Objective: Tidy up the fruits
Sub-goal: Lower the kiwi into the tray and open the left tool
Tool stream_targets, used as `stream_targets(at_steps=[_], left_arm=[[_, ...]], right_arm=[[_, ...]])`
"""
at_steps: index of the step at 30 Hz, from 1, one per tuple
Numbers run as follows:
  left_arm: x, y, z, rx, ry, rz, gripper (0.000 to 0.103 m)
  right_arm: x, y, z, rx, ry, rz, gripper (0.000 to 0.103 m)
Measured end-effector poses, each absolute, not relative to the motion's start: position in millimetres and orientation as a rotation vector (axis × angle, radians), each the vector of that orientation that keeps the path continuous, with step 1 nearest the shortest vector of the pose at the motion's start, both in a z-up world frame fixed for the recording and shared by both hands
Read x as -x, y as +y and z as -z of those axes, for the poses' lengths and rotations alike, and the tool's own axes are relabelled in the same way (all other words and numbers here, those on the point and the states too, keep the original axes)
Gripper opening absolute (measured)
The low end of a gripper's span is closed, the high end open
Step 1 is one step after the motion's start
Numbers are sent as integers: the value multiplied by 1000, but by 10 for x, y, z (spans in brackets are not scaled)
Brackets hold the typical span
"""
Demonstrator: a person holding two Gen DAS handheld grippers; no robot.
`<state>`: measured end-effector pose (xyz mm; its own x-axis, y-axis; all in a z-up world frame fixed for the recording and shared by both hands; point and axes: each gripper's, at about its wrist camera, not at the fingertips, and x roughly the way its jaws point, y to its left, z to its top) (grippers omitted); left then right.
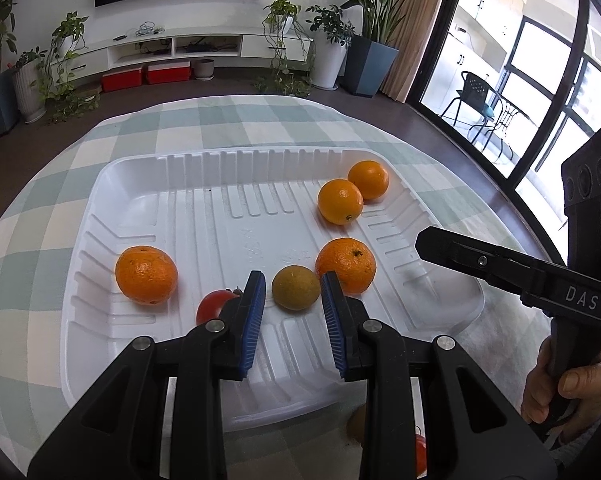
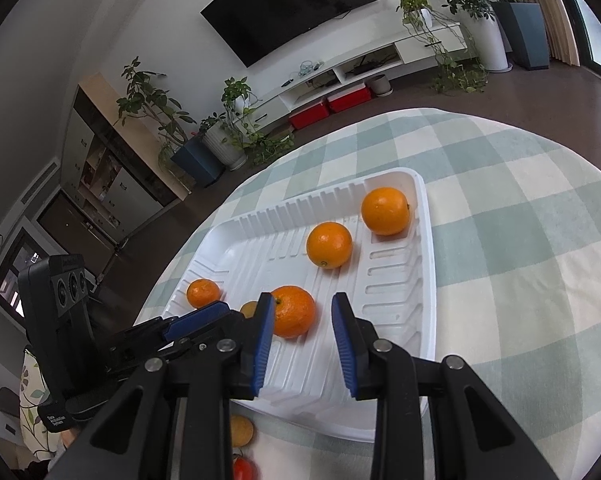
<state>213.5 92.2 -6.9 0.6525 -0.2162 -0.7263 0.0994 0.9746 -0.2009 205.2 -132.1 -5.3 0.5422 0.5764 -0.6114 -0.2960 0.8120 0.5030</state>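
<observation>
One white tray (image 1: 140,176), four oranges (image 1: 146,275), two brownish-green fruits (image 1: 296,288), and two red fruits (image 1: 214,307) are visible.

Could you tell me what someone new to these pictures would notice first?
The eye goes first to the white tray on the checked tablecloth, dotted with bright oranges: one at its left, one near the middle, two by the far right corner. Next come a greenish-brown fruit and a red tomato at the tray's near side, just past the blue-padded left tongs, which hold nothing.
</observation>
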Motion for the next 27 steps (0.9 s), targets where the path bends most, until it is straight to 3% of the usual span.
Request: stream_targets(at_steps=[15, 27], left_arm=[[-1821, 986, -108, 160, 800, 170, 28], [-1446, 988, -149, 178, 786, 175, 28]], right_arm=[[-1804, -1274, -116, -293, 800, -535, 35], [-1311, -1070, -232, -128, 737, -564, 42]])
